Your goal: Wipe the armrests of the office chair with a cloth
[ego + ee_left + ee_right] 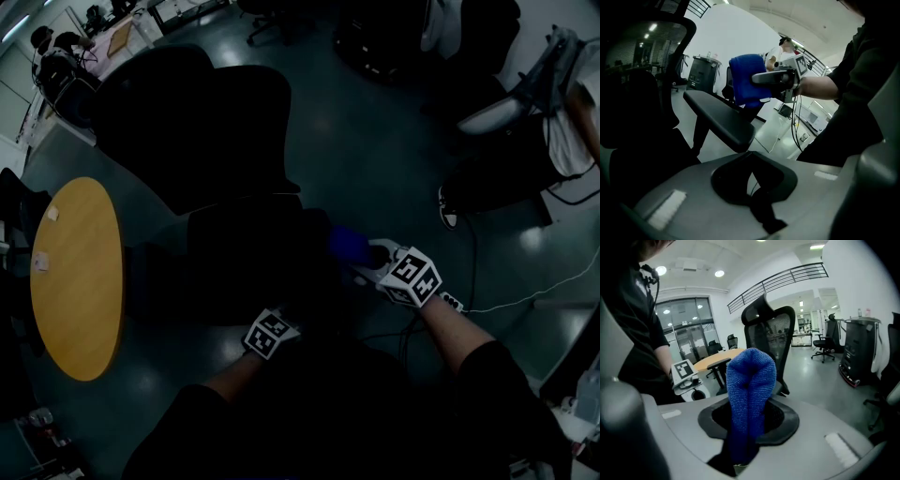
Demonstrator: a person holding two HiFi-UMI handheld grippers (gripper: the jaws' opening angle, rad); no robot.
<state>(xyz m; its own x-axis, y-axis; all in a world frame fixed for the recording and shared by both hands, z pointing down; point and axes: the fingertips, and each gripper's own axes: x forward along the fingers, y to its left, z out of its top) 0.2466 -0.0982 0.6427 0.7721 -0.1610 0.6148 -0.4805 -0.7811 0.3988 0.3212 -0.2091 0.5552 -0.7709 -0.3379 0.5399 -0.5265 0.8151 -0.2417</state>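
A black office chair (202, 141) stands in front of me, its seat dark in the head view. My right gripper (364, 255) is shut on a folded blue cloth (345, 244), which hangs in the air by the chair's right side. In the left gripper view the cloth (746, 80) is above and beyond the padded black armrest (723, 119), apart from it. The cloth (750, 394) stands upright out of the right gripper's jaws. My left gripper (761, 208) is shut and holds nothing, low beside the near end of the armrest; its marker cube (272, 333) shows in the head view.
A round wooden table (75, 277) stands at the left. A person's leg and shoe (448, 208) are at the right, by another chair (506, 103). A white cable (525, 298) and power strip (450, 302) lie on the floor to the right.
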